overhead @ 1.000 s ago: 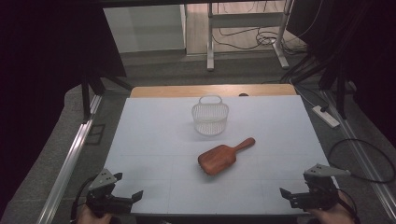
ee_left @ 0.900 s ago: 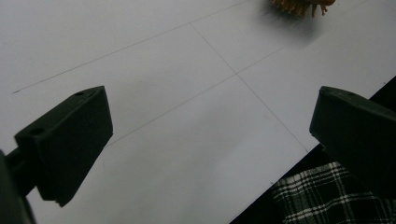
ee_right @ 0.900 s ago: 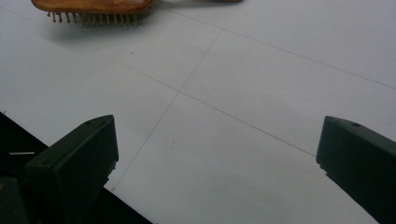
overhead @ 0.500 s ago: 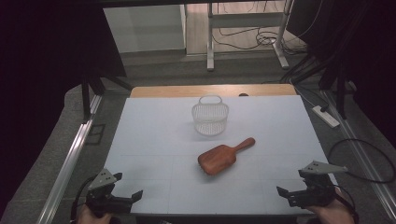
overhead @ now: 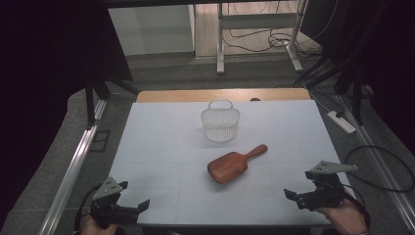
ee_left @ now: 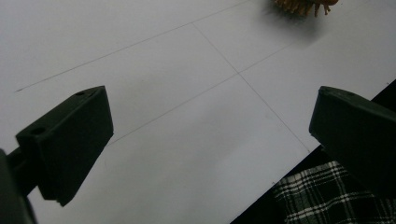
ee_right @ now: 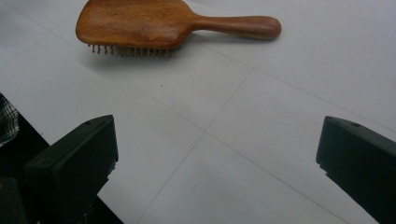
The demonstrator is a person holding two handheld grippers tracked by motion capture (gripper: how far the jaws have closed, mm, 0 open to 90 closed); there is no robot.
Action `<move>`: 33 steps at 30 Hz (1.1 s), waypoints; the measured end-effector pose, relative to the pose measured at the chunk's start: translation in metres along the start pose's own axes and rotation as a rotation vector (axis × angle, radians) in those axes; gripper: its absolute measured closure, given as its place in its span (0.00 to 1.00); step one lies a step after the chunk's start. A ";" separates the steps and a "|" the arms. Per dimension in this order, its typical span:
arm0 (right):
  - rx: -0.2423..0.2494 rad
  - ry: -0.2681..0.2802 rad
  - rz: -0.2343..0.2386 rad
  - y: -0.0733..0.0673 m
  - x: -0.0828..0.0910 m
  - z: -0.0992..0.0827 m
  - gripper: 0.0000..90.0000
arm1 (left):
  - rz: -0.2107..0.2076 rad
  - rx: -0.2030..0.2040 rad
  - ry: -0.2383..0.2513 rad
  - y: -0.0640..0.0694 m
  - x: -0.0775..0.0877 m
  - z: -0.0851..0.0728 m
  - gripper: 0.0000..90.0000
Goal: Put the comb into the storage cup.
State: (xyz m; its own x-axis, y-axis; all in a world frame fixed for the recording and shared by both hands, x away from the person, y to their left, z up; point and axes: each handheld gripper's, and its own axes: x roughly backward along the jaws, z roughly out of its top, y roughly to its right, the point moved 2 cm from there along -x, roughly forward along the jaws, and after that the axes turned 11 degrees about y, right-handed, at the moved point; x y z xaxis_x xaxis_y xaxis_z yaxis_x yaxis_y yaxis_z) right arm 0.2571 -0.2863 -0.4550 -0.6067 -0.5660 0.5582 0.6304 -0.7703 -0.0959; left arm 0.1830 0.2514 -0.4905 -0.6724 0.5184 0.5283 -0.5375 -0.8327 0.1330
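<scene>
We note right gripper (overhead: 299, 196) at lower right of high view has crept inward toward brown wooden paddle hairbrush (overhead: 235, 163) at centre, bristles down; jaws wide apart, empty. Left gripper (overhead: 128, 200) unmoved at lower left, equally open, empty. White wire basket (overhead: 220, 123) beyond untouched. We judge approach beginning.

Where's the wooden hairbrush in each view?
High view: hairbrush at table centre, bristles down, handle pointing up-right, in front of the white basket.
Left gripper view: just its bristle tips at the top edge, right of centre.
Right gripper view: whole brush across the top, handle to the right.
Shared landmark: the thin grid lines on the white table sheet.
</scene>
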 end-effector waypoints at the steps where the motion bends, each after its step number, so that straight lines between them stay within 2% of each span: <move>1: 0.006 -0.004 0.000 0.000 -0.001 0.001 0.00 | 0.001 -0.001 -0.001 0.000 0.000 0.000 0.01; 9: 0.019 -0.006 0.005 0.002 -0.012 0.011 0.00 | 0.006 -0.002 -0.002 0.000 0.000 0.000 0.01; 15: 0.026 -0.006 0.027 -0.002 -0.023 0.020 0.00 | 0.008 -0.005 -0.005 0.001 0.000 0.000 0.01; 33: 0.092 -0.037 0.047 -0.005 -0.052 0.035 0.00 | 0.008 -0.004 -0.003 0.001 -0.001 0.001 0.01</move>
State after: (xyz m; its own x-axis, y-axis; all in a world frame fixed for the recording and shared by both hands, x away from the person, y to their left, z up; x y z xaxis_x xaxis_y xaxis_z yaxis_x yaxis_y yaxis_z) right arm 0.3027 -0.2430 -0.4545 -0.5582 -0.5882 0.5853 0.7006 -0.7120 -0.0474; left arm 0.1839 0.2500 -0.4907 -0.6751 0.5112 0.5319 -0.5344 -0.8359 0.1252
